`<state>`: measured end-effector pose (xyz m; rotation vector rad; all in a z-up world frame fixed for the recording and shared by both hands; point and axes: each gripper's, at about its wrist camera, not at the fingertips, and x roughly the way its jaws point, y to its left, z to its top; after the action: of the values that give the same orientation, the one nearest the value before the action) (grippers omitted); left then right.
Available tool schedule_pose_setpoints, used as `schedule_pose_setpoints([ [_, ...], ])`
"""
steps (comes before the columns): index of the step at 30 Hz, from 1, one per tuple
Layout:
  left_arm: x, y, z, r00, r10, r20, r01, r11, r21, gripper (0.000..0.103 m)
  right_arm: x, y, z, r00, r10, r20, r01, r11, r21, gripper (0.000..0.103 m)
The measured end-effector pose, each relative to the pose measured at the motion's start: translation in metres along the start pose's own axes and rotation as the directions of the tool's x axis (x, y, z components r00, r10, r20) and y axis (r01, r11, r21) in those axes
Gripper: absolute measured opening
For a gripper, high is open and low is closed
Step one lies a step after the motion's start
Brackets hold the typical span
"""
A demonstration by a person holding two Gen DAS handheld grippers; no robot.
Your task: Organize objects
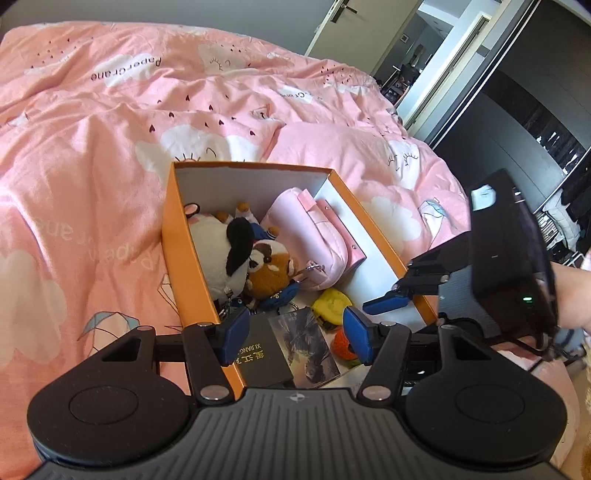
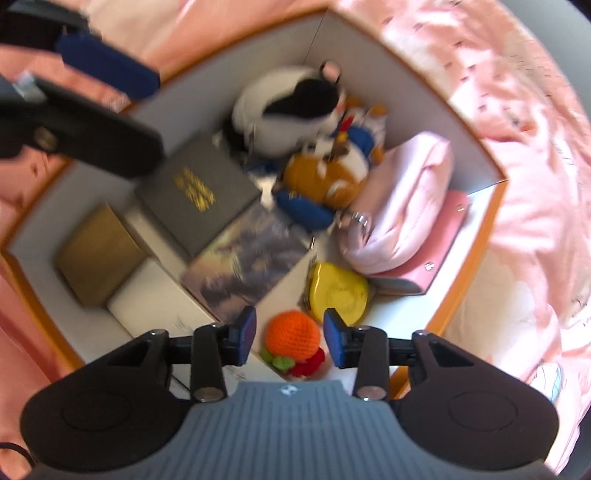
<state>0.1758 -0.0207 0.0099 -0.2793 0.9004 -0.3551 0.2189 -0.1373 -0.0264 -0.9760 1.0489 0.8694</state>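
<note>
A pink cloud-print duvet covers the bed; a door stands beyond.

My left wrist camera is looking slantwise down from the near end of the orange box, bed beyond. My right one is peering steeply down, close over it. Both are sharing the box's contents.
</note>
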Motion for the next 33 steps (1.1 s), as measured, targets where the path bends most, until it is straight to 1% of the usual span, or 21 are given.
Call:
schedule_pose_setpoints([
  [1, -0.003, -0.004, -0.001, 1.0, 0.011, 0.009, -0.011, 1.0, 0.009, 0.068, -0.008, 0.004, -0.002, 1.0, -0.007, 0.025, 0.007, 1.0, 0.018, 0.046],
  [3, -0.008, -0.011, -0.005, 0.999, 0.031, 0.027, -0.032, 0.999, 0.027, 0.068, -0.022, 0.011, -0.006, 0.997, -0.018, 0.079, 0.015, 0.999, 0.044, 0.062],
  [5, -0.015, -0.018, -0.009, 0.997, 0.056, 0.053, -0.059, 0.997, 0.047, 0.068, -0.037, 0.02, -0.006, 0.991, -0.028, 0.131, 0.019, 0.997, 0.071, 0.066],
  [7, -0.022, -0.024, -0.014, 0.992, 0.098, 0.081, -0.103, 0.992, 0.069, 0.068, -0.05, 0.028, -0.01, 0.985, -0.019, 0.172, 0.001, 0.995, 0.103, 0.067],
  [9, -0.032, -0.029, -0.018, 0.983, 0.137, 0.125, -0.147, 0.986, 0.078, 0.068, -0.063, 0.032, -0.018, 0.977, -0.014, 0.215, -0.017, 0.99, 0.139, 0.075],
  [10, -0.036, -0.031, -0.019, 0.978, 0.148, 0.146, -0.162, 0.983, 0.086, 0.068, -0.07, 0.034, -0.021, 0.972, -0.014, 0.235, -0.024, 0.987, 0.158, 0.076],
  [12, -0.046, -0.035, -0.022, 0.969, 0.167, 0.181, -0.186, 0.978, 0.098, 0.069, -0.084, 0.037, -0.03, 0.959, -0.024, 0.281, -0.035, 0.979, 0.202, 0.078],
  [15, -0.063, -0.039, -0.027, 0.955, 0.185, 0.232, -0.214, 0.971, 0.107, 0.071, -0.098, 0.045, -0.038, 0.933, -0.053, 0.355, -0.053, 0.958, 0.283, 0.082],
  [17, -0.074, -0.042, -0.031, 0.944, 0.194, 0.266, -0.231, 0.966, 0.117, 0.077, -0.107, 0.046, -0.045, 0.909, -0.072, 0.411, -0.079, 0.937, 0.339, 0.082],
  [18, -0.079, -0.044, -0.033, 0.937, 0.197, 0.287, -0.24, 0.963, 0.122, 0.079, -0.111, 0.047, -0.05, 0.897, -0.089, 0.433, -0.088, 0.924, 0.372, 0.082],
  [20, -0.09, -0.047, -0.037, 0.923, 0.203, 0.328, -0.257, 0.957, 0.131, 0.085, -0.118, 0.05, -0.06, 0.872, -0.124, 0.474, -0.113, 0.891, 0.44, 0.083],
  [21, -0.095, -0.049, -0.039, 0.915, 0.206, 0.348, -0.267, 0.954, 0.137, 0.086, -0.122, 0.052, -0.066, 0.858, -0.142, 0.494, -0.126, 0.874, 0.469, 0.084],
  [22, -0.1, -0.05, -0.041, 0.907, 0.21, 0.366, -0.277, 0.95, 0.141, 0.087, -0.122, 0.053, -0.068, 0.842, -0.16, 0.515, -0.14, 0.857, 0.495, 0.085],
  [24, -0.108, -0.054, -0.046, 0.89, 0.219, 0.4, -0.299, 0.943, 0.149, 0.091, -0.125, 0.058, -0.075, 0.805, -0.203, 0.557, -0.163, 0.828, 0.537, 0.096],
  [25, -0.111, -0.056, -0.048, 0.88, 0.23, 0.416, -0.318, 0.935, 0.157, 0.095, -0.128, 0.061, -0.08, 0.783, -0.23, 0.578, -0.167, 0.817, 0.552, 0.098],
  [26, -0.113, -0.057, -0.05, 0.87, 0.243, 0.429, -0.34, 0.926, 0.164, 0.095, -0.128, 0.064, -0.082, 0.763, -0.255, 0.594, -0.168, 0.809, 0.563, 0.101],
  [27, -0.115, -0.059, -0.054, 0.858, 0.261, 0.442, -0.367, 0.914, 0.174, 0.095, -0.13, 0.068, -0.084, 0.749, -0.28, 0.601, -0.164, 0.801, 0.576, 0.102],
  [29, -0.117, -0.062, -0.061, 0.834, 0.299, 0.464, -0.423, 0.886, 0.19, 0.095, -0.131, 0.076, -0.087, 0.731, -0.322, 0.601, -0.147, 0.787, 0.6, 0.102],
  [30, -0.118, -0.062, -0.065, 0.825, 0.315, 0.469, -0.444, 0.875, 0.193, 0.095, -0.134, 0.081, -0.09, 0.725, -0.338, 0.6, -0.143, 0.779, 0.611, 0.102],
  [31, -0.119, -0.061, -0.068, 0.82, 0.324, 0.472, -0.455, 0.869, 0.195, 0.095, -0.135, 0.085, -0.092, 0.718, -0.352, 0.601, -0.141, 0.771, 0.62, 0.102],
  [33, -0.118, -0.058, -0.075, 0.821, 0.332, 0.464, -0.462, 0.864, 0.201, 0.095, -0.134, 0.094, -0.094, 0.699, -0.385, 0.602, -0.136, 0.756, 0.641, 0.102],
])
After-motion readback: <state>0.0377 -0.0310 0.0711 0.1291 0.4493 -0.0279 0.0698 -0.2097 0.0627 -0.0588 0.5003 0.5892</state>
